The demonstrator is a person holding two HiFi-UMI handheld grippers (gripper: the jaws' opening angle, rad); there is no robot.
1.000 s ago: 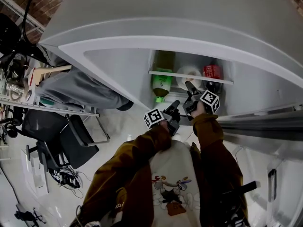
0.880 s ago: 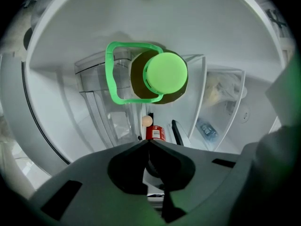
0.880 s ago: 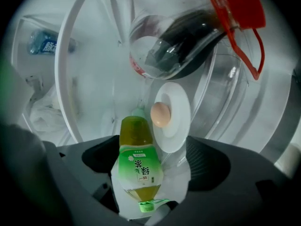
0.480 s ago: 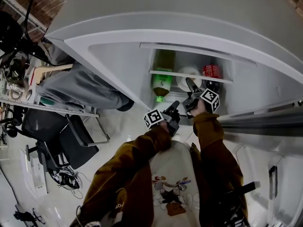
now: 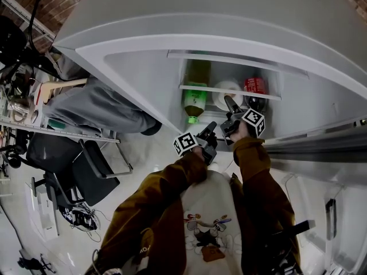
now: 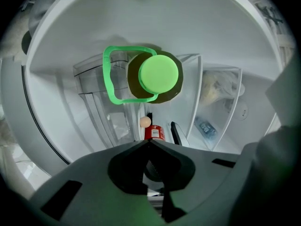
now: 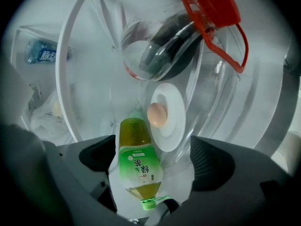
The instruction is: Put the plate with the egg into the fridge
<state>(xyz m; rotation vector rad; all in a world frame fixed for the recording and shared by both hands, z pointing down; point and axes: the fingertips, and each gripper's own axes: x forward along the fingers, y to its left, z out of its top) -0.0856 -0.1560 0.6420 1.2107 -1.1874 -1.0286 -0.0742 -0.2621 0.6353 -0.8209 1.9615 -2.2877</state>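
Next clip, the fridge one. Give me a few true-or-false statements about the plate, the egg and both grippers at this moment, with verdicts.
1. The egg lies on the white plate inside the fridge. True.
2. The right gripper is clamped on the plate. False: its jaws have just been opening and stand wide apart, pressing on nothing. The plate sits free beyond them.
3. The left gripper has its jaws together with nothing between them. True.
4. The jug near the plate has a blue lid. False: its lid is red.
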